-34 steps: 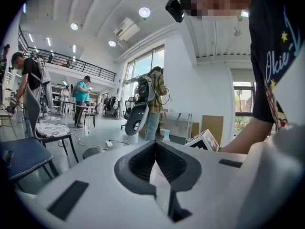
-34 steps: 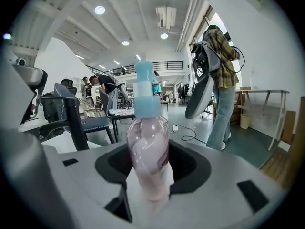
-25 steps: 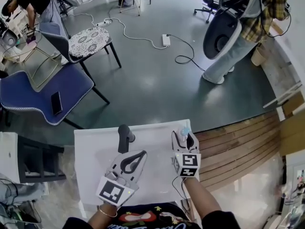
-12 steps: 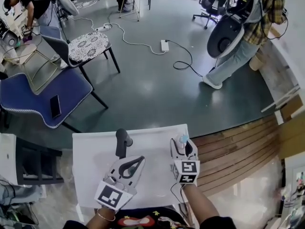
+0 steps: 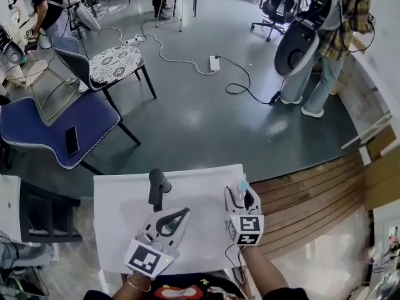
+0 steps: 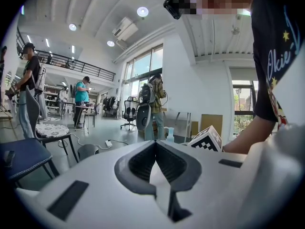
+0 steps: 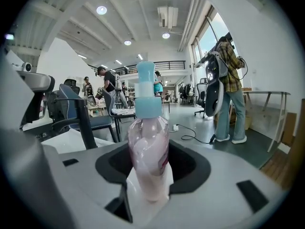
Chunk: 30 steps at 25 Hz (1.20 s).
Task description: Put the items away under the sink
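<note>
Big grey floor (image 5: 206, 124) taking up the whole far half. White table (image 5: 125, 199) right up close, wood flooring (image 5: 312, 192) just right of it. Blue chair (image 5: 50, 124) off to the far left of the table, patterned chair (image 5: 115, 56) farther back behind that. Person in a plaid shirt (image 5: 337, 17) standing way out on the far right.

Both grippers over the table. Left gripper (image 5: 182, 214) closed up tight, tips touching, nothing in between. Right gripper (image 5: 240, 195) near the table's right edge, clamped on the bottle (image 7: 147, 142): pink stuff inside, light blue cap, upright between the jaws. Can't tell whether the bottom touches the tabletop.

Dark grey thing (image 5: 157, 187) standing on the table just past the left gripper's tips, not touching them. Power strip (image 5: 214, 63) with its cable lying out on the far floor. Phone (image 5: 72, 140) flat on the blue chair's seat.
</note>
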Each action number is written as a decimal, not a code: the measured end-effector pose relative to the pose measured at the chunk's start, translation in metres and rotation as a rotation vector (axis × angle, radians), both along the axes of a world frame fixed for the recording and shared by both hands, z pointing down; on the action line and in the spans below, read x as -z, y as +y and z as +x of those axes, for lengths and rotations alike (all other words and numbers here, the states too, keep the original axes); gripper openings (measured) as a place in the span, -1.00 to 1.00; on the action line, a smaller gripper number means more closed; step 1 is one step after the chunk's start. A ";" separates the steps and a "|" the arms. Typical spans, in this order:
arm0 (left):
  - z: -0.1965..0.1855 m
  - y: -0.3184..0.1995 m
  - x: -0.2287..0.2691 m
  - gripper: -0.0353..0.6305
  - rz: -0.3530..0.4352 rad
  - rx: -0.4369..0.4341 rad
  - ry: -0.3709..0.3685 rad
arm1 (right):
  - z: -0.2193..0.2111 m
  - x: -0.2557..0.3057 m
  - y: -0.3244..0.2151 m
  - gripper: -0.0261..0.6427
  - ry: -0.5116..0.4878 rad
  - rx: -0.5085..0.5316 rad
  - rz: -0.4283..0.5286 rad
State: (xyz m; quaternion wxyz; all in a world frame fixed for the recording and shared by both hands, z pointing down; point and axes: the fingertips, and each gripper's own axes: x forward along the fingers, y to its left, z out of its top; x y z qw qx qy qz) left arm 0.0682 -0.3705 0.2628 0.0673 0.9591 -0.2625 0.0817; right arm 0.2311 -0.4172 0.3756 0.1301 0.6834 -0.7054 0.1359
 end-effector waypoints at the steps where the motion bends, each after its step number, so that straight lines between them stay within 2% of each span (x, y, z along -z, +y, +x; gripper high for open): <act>1: 0.001 0.001 0.000 -0.87 0.002 -0.001 0.002 | 0.000 0.001 0.002 -0.29 0.003 0.004 0.001; 30: 0.000 0.037 0.014 -0.87 0.028 0.030 0.012 | -0.011 0.032 0.049 -0.29 0.014 0.079 0.023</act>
